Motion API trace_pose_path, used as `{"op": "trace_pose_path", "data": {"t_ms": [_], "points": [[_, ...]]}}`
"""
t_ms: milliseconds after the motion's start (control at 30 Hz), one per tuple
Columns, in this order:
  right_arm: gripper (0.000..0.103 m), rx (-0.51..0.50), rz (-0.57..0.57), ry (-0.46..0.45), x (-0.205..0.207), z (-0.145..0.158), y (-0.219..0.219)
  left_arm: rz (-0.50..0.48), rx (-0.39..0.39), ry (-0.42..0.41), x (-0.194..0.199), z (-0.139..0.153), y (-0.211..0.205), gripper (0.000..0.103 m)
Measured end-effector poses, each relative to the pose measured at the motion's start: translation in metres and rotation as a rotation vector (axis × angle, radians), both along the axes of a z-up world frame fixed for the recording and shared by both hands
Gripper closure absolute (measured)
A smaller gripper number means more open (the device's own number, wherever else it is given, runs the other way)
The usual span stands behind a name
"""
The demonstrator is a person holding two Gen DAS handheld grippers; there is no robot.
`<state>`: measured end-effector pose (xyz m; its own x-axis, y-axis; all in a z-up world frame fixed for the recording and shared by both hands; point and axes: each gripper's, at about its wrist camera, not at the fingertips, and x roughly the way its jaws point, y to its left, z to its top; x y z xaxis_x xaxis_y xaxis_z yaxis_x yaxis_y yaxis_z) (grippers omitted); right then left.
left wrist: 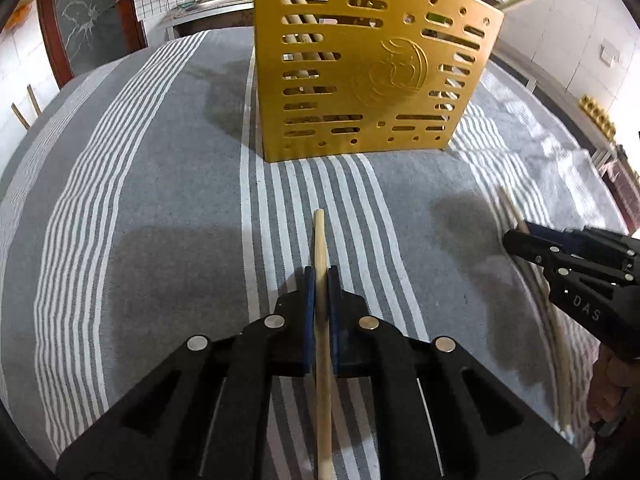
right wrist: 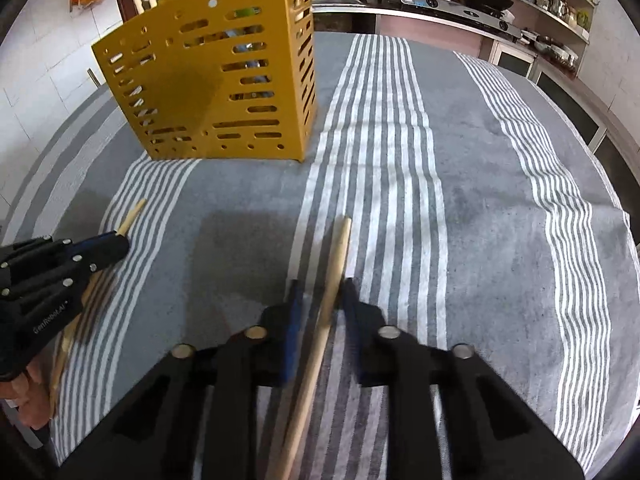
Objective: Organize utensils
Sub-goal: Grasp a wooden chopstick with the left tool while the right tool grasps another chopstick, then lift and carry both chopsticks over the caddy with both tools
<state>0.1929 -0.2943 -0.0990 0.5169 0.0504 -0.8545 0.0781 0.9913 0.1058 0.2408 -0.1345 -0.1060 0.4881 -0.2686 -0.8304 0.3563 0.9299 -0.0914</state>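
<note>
The left gripper (left wrist: 319,276) pinches a wooden chopstick (left wrist: 320,248) between its blue pads. The right gripper (right wrist: 320,292) is spread around a second chopstick (right wrist: 334,272), and the stick touches only its right pad. The yellow holder (left wrist: 368,68) stands ahead of both, on the striped cloth (right wrist: 500,220). The right gripper should probably close fully before it lifts, then drop the stick in tip-down.
</note>
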Motion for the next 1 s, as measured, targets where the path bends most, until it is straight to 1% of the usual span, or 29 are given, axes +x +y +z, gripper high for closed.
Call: {"op": "trace_pose_path", "data": {"t_ms": [67, 167, 300, 400, 567, 600, 700, 833, 1000], "points": [[0.096, 0.029, -0.014, -0.005, 0.000, 0.000, -0.005, 0.001, -0.018, 0.008, 0.001, 0.000, 0.002, 0.098], [0.097, 0.065, -0.025, -0.020, 0.003, 0.002, -0.012, -0.004, -0.027, 0.011, 0.000, 0.002, 0.004, 0.098], [0.097, 0.100, -0.022, -0.081, -0.005, 0.016, -0.015, -0.007, -0.039, -0.015, -0.006, 0.010, 0.007, 0.098], [0.097, 0.115, -0.017, -0.149, -0.014, 0.034, -0.019, -0.006, -0.049, -0.062, -0.014, 0.024, 0.010, 0.098], [0.097, 0.126, -0.003, -0.266, -0.028, 0.067, -0.022, -0.004, -0.098, -0.168, -0.028, 0.063, 0.018, 0.098], [0.097, 0.131, 0.004, -0.303, -0.033, 0.077, -0.022, -0.004, -0.105, -0.186, -0.030, 0.069, 0.019, 0.098], [0.097, 0.135, 0.017, -0.370, -0.043, 0.094, -0.020, -0.010, -0.125, -0.228, -0.039, 0.089, 0.022, 0.098], [0.097, 0.125, 0.029, -0.415, -0.053, 0.107, -0.016, -0.016, -0.143, -0.272, -0.050, 0.109, 0.028, 0.098], [0.097, 0.124, 0.035, -0.442, -0.060, 0.115, -0.015, -0.014, -0.162, -0.306, -0.058, 0.123, 0.033, 0.098]]}}
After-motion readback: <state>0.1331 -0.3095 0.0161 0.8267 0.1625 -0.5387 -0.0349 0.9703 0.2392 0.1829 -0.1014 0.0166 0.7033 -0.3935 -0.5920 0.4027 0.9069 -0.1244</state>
